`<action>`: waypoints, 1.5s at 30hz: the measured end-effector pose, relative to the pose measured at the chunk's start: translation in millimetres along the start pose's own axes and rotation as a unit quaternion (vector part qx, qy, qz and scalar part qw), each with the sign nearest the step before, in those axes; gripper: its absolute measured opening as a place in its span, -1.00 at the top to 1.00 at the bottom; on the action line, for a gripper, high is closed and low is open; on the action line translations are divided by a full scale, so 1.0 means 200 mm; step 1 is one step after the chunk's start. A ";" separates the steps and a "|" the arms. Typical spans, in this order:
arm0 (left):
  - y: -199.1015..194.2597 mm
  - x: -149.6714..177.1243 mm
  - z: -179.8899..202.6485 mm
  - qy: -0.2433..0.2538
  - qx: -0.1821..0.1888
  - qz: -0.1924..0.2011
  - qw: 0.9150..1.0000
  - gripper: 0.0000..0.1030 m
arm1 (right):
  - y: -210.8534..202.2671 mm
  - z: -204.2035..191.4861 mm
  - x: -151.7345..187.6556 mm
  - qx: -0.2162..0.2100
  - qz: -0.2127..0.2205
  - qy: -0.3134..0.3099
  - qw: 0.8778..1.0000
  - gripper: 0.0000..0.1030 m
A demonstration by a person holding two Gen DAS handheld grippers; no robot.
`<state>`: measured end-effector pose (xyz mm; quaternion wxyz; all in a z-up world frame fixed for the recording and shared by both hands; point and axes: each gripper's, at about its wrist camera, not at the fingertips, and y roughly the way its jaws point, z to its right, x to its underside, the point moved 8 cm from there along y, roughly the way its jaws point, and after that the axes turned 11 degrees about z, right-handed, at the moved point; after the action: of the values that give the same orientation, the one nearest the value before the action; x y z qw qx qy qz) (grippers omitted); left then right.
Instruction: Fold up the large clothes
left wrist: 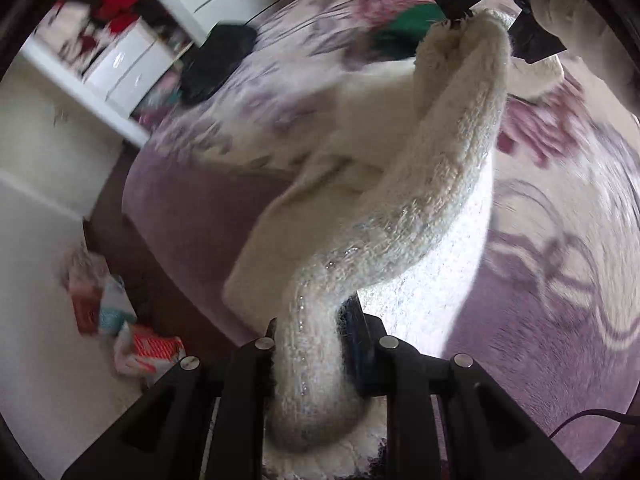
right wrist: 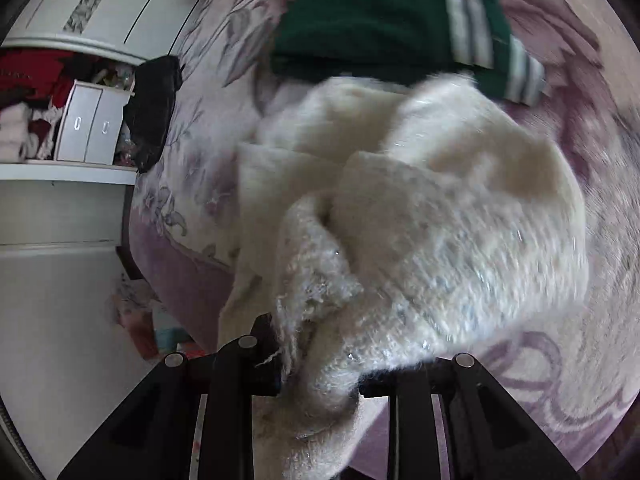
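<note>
Both the left gripper point(left wrist: 316, 360) and right gripper point(right wrist: 320, 376) are clamped on the fluffy white sweater point(right wrist: 420, 208) hanging over the flowered bed point(right wrist: 600, 360), which looks soft, floppy and stretchy, best pinched at the thick edge.

Left gripper point(left wrist: 310, 344): jaws nearly closed, clamped on a rolled band of the white sweater point(left wrist: 440, 184), fabric bunched between the black fingers point(left wrist: 360, 320) and spilling back toward the camera; pointed steeply down. Right gripper point(right wrist: 320, 376): jaws pinched on a fluffy edge of the same sweater, knit draped over its right finger; also pitched steeply down. In the left wrist view the right gripper point(left wrist: 460, 16) shows at top right, tips pinching the far end of the band, held by a hand in a light glove point(left wrist: 560, 0). Both views motion-blurred.
</note>
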<state>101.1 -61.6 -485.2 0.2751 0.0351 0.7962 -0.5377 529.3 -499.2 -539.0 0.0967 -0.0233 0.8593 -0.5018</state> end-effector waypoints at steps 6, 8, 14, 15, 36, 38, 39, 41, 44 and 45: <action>0.51 0.08 -0.45 -0.114 0.040 -0.076 0.990 0.65 | 0.54 -0.47 -0.01 0.089 -0.060 -0.053 0.993 0.48; 0.71 0.13 -0.54 -0.140 0.055 -0.106 0.983 0.63 | 0.75 -0.55 0.00 0.135 -0.076 -0.085 0.984 0.42; 1.05 0.27 -0.69 -0.247 0.150 -0.171 0.942 0.60 | 0.91 -0.63 0.04 0.111 -0.142 -0.085 0.980 -0.21; 1.06 0.27 -0.70 -0.258 0.161 -0.173 0.937 0.60 | 0.85 -0.65 0.04 0.084 -0.143 -0.093 0.982 -0.21; 0.74 0.16 -0.68 -0.241 0.159 -0.211 0.934 -0.19 | 0.52 -0.33 -0.61 -0.075 -0.021 -0.023 0.997 -0.24; 0.67 0.13 -0.69 -0.244 0.164 -0.202 0.934 -0.56 | 0.41 -0.21 -0.54 -0.072 -0.015 -0.011 0.997 -0.24; 0.65 0.11 -0.70 -0.245 0.168 -0.197 0.934 -0.57 | 0.34 -0.12 -0.48 -0.072 -0.012 0.003 0.997 -0.27; 0.66 0.07 -0.69 -0.240 0.174 -0.190 0.936 -0.57 | 0.27 0.06 -0.32 -0.058 -0.019 0.030 0.998 -0.38; 0.76 0.07 -0.68 -0.206 0.151 -0.188 0.948 -0.57 | 0.28 0.25 -0.03 -0.042 -0.048 0.064 0.996 -0.38; 0.82 0.08 -0.65 -0.192 0.147 -0.198 0.950 -0.56 | 0.30 0.29 0.08 -0.033 -0.061 0.072 0.995 -0.39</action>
<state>94.1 117.4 -595.1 0.3027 -0.1871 0.6311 -0.6893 527.9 -520.8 -621.6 0.0032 -0.0424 0.8770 -0.4786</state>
